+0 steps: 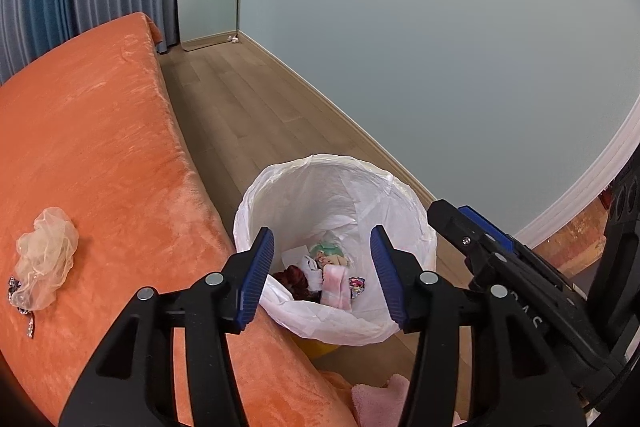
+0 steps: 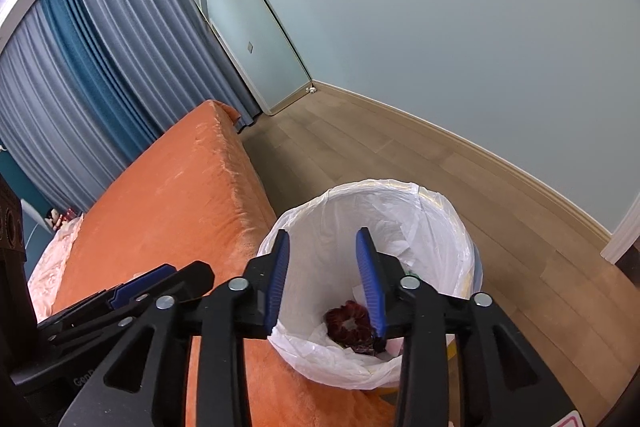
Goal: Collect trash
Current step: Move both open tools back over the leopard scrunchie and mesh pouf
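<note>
Both tongs, left tongs (image 1: 322, 275) and right tongs (image 2: 323, 277), gape released over the white-lined bin (image 1: 280, 183) of crumpled scraps.

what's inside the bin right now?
The lined trash bin holds a dark red scrunchie, a pink cloth, a green-white wad and a shiny wrapper. Anything beneath them is hidden.
</note>
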`<state>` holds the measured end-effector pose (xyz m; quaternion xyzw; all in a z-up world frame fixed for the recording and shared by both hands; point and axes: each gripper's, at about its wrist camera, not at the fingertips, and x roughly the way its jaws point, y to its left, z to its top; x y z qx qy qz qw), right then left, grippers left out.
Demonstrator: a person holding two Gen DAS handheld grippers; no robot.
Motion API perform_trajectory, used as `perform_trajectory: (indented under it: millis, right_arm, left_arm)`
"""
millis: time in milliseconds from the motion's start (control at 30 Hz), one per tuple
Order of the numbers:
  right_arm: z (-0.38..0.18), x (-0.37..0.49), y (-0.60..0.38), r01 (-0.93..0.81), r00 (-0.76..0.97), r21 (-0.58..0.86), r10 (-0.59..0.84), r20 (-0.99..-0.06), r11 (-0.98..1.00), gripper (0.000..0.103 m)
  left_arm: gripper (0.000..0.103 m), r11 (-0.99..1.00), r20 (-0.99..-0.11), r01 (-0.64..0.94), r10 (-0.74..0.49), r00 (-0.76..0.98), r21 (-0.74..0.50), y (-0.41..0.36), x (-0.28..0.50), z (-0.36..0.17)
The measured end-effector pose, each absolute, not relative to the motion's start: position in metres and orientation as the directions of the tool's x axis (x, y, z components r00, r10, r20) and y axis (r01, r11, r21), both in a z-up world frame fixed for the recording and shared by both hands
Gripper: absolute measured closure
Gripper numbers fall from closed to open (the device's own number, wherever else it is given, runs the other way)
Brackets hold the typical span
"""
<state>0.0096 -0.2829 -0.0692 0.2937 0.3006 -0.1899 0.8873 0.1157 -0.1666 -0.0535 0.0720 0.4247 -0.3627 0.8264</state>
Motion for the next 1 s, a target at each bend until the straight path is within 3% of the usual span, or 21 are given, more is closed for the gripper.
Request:
perform_trajectory:
  millis: [833,1000]
  right_arm:
    - [-0.04,0.027,-0.227,0.446,0.747,0.325,-0.147,-0.649,0.834,0.052]
    - [-0.036,0.036,-0.21,0.423,0.745,0.305,-0.137,-0.653,0.853,0.052]
  left_arm:
    - [0.043,0.811,-0.727,0.543,-0.506,0.465,-0.217,-0.083,0.124,-0.032]
    - [0.034,0.845,-0.721,0.495,-0.47,0.51,-0.202,-0.058,0.128,-0.032]
